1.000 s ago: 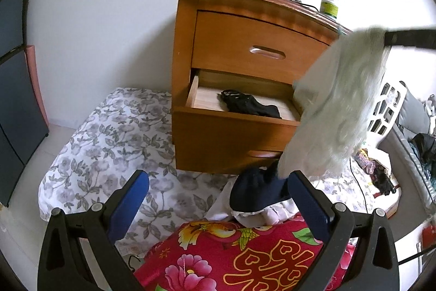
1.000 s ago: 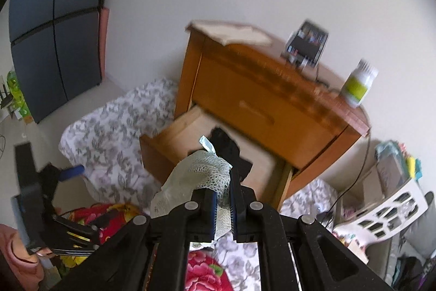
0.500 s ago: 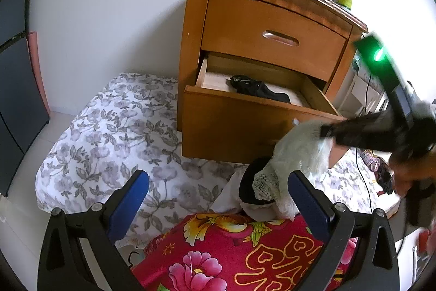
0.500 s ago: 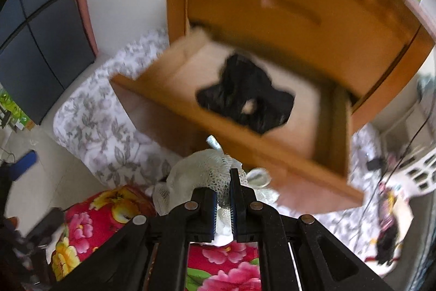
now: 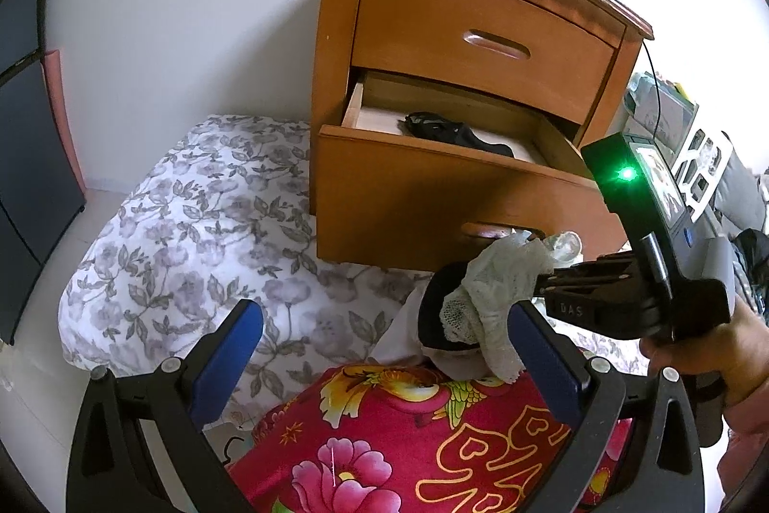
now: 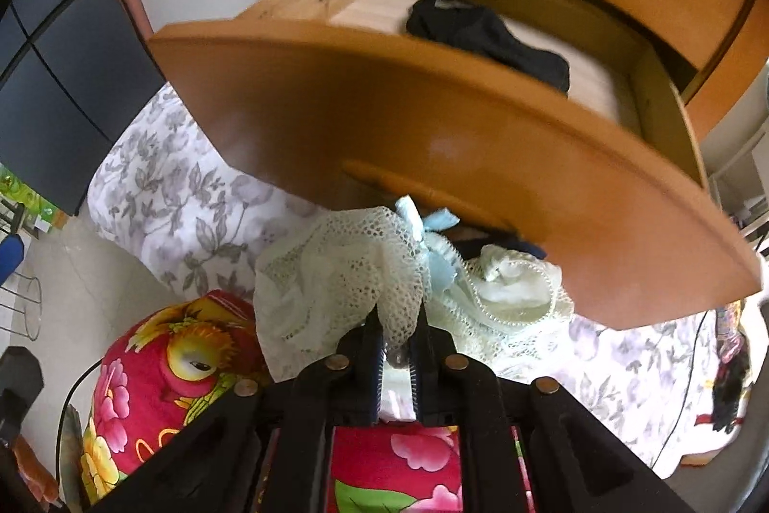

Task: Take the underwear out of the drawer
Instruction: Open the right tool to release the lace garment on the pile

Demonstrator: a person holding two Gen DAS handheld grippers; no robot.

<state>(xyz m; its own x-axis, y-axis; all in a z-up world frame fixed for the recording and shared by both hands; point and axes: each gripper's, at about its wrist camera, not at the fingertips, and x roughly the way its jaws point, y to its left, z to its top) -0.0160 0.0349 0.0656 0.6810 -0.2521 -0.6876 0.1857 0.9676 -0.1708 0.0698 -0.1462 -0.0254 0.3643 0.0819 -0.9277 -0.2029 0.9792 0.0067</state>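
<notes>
The right gripper (image 6: 396, 332) points steeply down, its fingers (image 6: 371, 344) nearly closed and pinching a fold of pale lace underwear (image 6: 346, 272). The fabric bunches up just beyond the fingertips and drapes to their left. A small light blue bow (image 6: 432, 234) sits at the top of the bunch.

Just past the fingertips and to their right lies a heap of similar pale garments (image 6: 509, 287), resting below the front of the open drawer (image 6: 432, 118). In the left wrist view the held piece hangs over a dark garment (image 5: 432, 311) in the same heap, which sits at the edge of a red floral blanket (image 5: 408, 431).

The left gripper (image 5: 384, 349) holds nothing; its blue fingers (image 5: 230, 344) stand wide apart, with the heap just beyond and inside the right-hand finger.

Progress, as a judgement: the pale piece is out of the drawer and low over the heap, so letting go looks like the step in hand. One black piece of underwear (image 6: 485, 37) is in the drawer, well beyond the fingers, so the task is not finished.

Hard to make out: the right wrist view is blurred, and the drawer front hides the near part of the drawer floor. Whether the held lace already rests on the heap cannot be told. The drawer's rear right corner is cut off, so further items may lie there unseen.
</notes>
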